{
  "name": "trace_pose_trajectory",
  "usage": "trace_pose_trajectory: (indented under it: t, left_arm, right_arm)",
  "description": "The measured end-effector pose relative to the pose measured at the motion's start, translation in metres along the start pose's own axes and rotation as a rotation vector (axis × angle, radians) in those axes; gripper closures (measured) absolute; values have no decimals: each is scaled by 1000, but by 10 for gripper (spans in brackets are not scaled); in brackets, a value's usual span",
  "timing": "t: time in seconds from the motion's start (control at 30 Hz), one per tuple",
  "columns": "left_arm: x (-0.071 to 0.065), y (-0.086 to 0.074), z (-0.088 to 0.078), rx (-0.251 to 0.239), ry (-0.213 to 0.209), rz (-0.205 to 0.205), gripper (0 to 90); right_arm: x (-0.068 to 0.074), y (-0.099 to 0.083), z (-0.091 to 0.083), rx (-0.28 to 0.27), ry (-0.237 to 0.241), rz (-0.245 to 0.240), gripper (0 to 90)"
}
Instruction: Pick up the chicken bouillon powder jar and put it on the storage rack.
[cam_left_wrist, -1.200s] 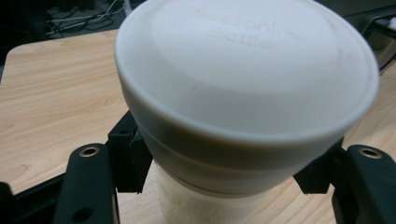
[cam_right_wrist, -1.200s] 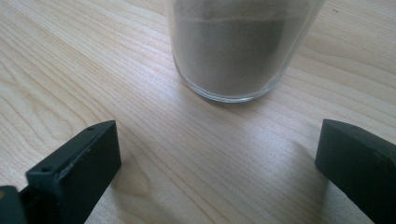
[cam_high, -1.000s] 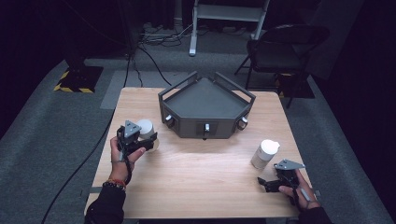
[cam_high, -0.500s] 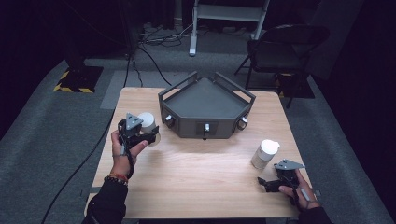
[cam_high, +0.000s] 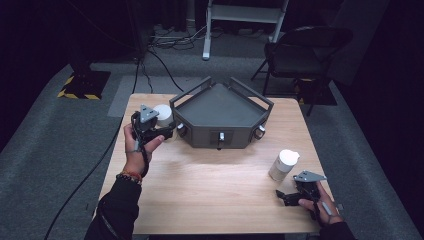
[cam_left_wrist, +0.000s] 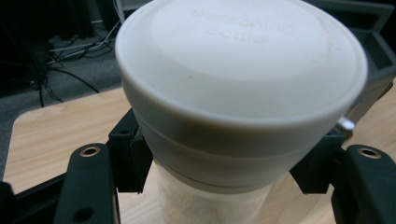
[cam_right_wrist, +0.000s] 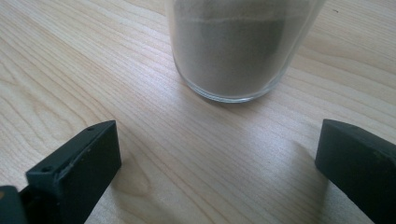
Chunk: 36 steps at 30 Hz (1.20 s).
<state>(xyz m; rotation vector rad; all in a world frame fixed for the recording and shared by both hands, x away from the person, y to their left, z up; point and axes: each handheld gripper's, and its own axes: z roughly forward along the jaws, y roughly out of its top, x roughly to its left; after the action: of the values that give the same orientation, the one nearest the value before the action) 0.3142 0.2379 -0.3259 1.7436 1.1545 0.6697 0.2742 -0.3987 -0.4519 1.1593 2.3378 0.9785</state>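
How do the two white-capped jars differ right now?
The left jar is clamped in the left tongs, beside the grey tray. The right jar stands free on the table, with the right tongs open and short of it. The right jar shows brownish powder inside; the left one's fill is unclear. Both have white caps and clear bodies.

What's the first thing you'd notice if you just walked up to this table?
Probably the big dark grey tray with angled sides at the far middle of the wooden table. Next, the white-capped bottle clamped in the left hand-held gripper, right beside the tray's left corner. A second white-capped bottle stands on the table just ahead of the open right hand-held gripper.
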Motion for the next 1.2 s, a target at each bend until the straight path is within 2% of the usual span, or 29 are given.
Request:
trace_pose_trajectory:
  t: [0.33,0.57,0.6,1.2]
  left_arm:
    - [-5,26,4,-15,-23,4,333]
    - [-11,42,9,-12,-27,31,333]
    - [-14,48,12,-9,-30,44,333]
    - [-37,85,48,-4,-58,96,334]
  right_arm:
    - [-1,0,0,0,2,-2,0]
    - [0,0,0,0,1,-2,0]
    - [0,0,0,0,1,-2,0]
    - [-1,0,0,0,1,-2,0]
